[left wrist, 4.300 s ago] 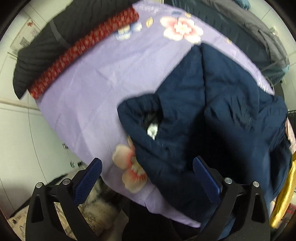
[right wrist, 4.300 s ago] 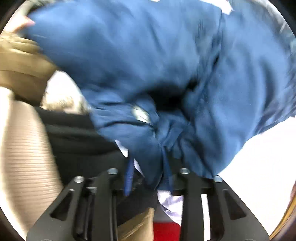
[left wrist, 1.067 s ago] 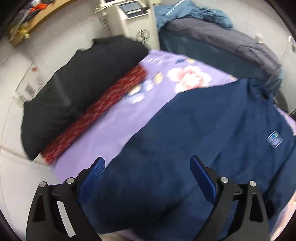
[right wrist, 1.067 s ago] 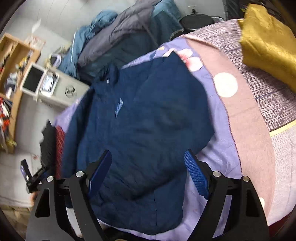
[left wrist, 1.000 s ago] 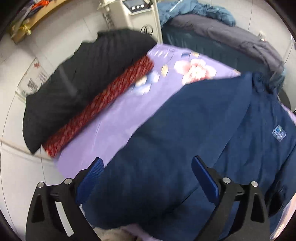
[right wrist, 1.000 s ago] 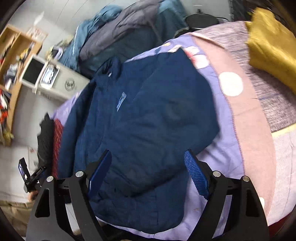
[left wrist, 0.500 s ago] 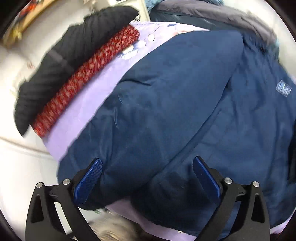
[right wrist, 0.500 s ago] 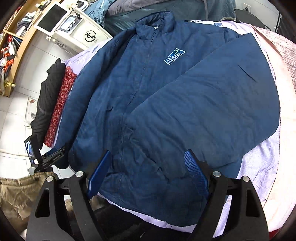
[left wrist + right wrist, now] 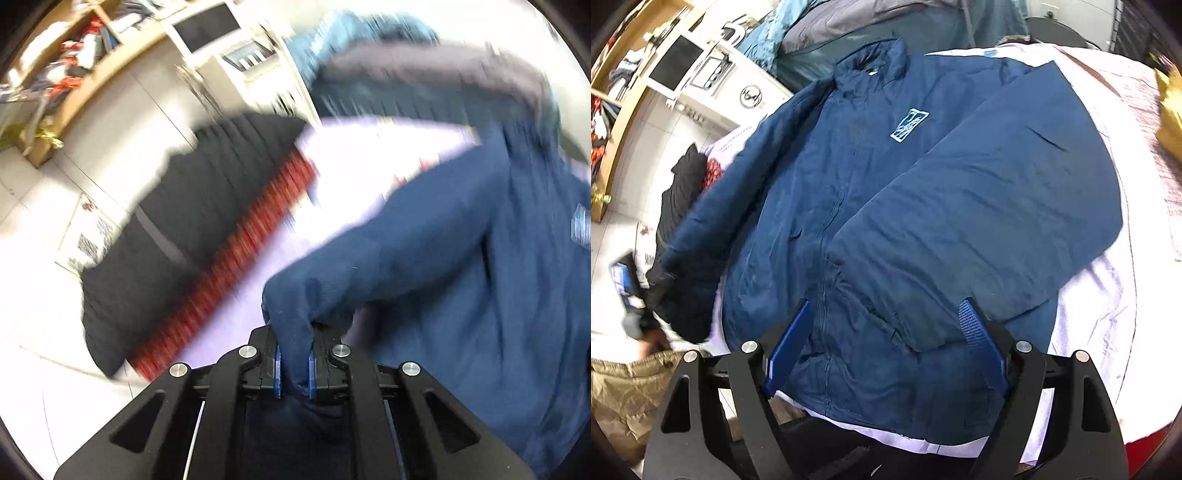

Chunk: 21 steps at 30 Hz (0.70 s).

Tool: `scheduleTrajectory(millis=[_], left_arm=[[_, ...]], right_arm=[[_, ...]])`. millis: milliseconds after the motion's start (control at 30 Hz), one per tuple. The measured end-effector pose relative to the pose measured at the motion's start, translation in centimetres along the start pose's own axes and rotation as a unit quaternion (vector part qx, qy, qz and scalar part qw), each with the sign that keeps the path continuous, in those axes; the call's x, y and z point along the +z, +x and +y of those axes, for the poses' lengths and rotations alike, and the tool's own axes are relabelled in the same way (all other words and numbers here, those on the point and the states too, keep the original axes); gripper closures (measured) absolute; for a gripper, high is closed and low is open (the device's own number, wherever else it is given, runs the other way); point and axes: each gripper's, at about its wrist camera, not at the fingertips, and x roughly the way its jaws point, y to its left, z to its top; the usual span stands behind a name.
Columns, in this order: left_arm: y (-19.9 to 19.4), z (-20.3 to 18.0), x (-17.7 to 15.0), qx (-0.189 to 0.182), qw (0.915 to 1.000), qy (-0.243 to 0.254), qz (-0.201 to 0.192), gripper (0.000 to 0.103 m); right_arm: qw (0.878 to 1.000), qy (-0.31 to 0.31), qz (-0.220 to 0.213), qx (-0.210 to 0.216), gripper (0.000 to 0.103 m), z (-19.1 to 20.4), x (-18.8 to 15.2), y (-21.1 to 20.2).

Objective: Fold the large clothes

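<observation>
With left tool [image 9: 294, 373] clamped on the navy jacket's [image 9: 923, 206] sleeve cuff [image 9: 291, 306] and right tool [image 9: 886, 347] wide open, empty above the hem, carry sleeve across chest on the lilac bedsheet [image 9: 1108, 295], keeping tension.

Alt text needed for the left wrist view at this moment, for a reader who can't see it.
The left gripper is shut on the cuff end of a navy jacket sleeve, which trails away to the right over a lilac sheet. A folded black garment and a red patterned one lie to the left; the frame is motion-blurred.
</observation>
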Motion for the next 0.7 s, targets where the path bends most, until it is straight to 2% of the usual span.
scheduleTrajectory(millis=[133,233,300,400,433,500,567,633,700], left_arm=[[-0.3,3.7,8.1,0.021,0.998,0.001,-0.06,0.094],[1.7,4.8,13.1,0.027,0.9971,0.006,-0.07,0.094],[4.6,4.9,15.8,0.043,0.9972,0.013,-0.06,0.094],[11.1,5.1,18.6,0.06,0.9982,0.005,0.002,0.09],[12.8,5.0,19.2,0.068,0.9975,0.005,0.018,0.084],[14.7,4.5,19.7,0.097,0.9948,0.014,0.026,0.065],[16.3,4.2,20.2,0.125,0.9913,0.019,0.037,0.039],[16.9,5.1,20.4,0.116,0.9921,0.0,0.047,0.03],[16.3,6.9,20.6,0.083,0.9943,-0.042,0.052,0.027]], right_arm=[[1.0,0.02,-0.007,0.0,0.022,-0.2,-0.3,-0.1],[1.0,0.022,-0.013,-0.008,0.022,0.2,-0.6,-0.2],[0.999,0.019,-0.02,-0.017,0.022,0.5,-0.8,-0.4],[0.999,0.016,-0.032,-0.041,0.022,0.7,-1.3,-0.8],[0.998,0.016,-0.033,-0.049,0.022,0.8,-1.5,-0.9],[0.997,0.015,-0.036,-0.062,0.022,0.8,-1.8,-1.0],[0.996,0.01,-0.043,-0.077,0.022,0.9,-2.2,-1.3],[0.994,-0.002,-0.045,-0.095,0.022,1.2,-2.4,-1.1],[0.992,-0.029,-0.042,-0.115,0.022,1.9,-2.4,-0.6]])
